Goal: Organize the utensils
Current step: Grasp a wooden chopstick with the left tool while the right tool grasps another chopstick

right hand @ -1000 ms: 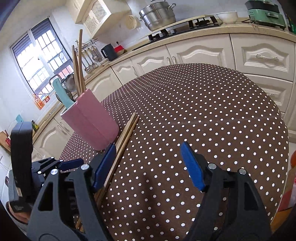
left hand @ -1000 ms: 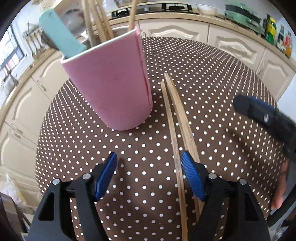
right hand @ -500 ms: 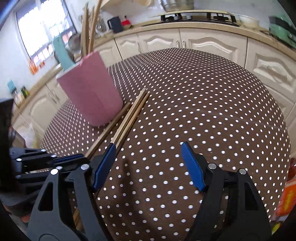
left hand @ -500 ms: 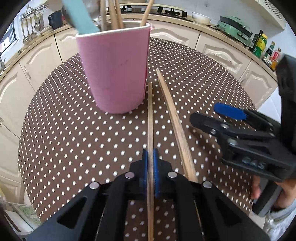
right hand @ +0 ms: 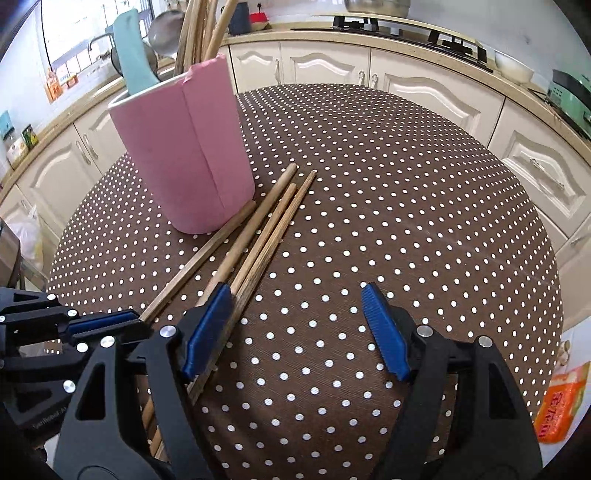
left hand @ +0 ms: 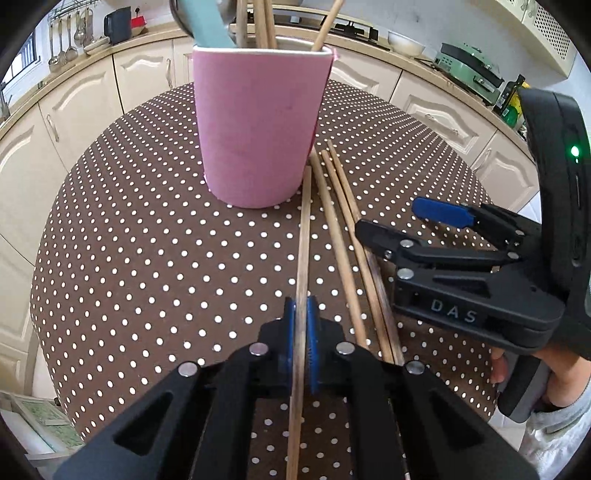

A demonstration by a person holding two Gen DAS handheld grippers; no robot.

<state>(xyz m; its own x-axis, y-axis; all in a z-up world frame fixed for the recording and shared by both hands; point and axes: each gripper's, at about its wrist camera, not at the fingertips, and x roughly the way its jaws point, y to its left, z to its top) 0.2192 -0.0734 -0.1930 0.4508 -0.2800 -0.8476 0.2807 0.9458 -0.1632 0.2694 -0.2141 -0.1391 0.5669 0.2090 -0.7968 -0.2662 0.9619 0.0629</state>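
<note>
1. Progress looks partial: the pink holder (left hand: pixel 258 125) already stands upright on the dotted table (left hand: pixel 129 258) with several wooden sticks and a teal-handled utensil (left hand: pixel 207 22) in it, while four chopsticks lie outside it.
2. The left gripper (left hand: pixel 302 332) is clenched on one chopstick (left hand: pixel 303 236), whose far tip lies just beside the holder's base; I judge this stick is the one about to go in.
3. Three loose chopsticks (right hand: pixel 269 229) lie together on the cloth to the right of the held one, their far ends near the holder, so at least three trips seem left.
4. The right gripper (right hand: pixel 295 328) hangs released, jaws wide, nothing between them; its left finger sits over the near ends of the loose sticks.
5. In the way: the holder's mouth is crowded with upright sticks, and the right gripper hovers close beside the left, so lifting the long stick could knock either.
6. Around: cream cabinets, a hob and a green appliance (left hand: pixel 469 62) sit well apart from the work.
</note>
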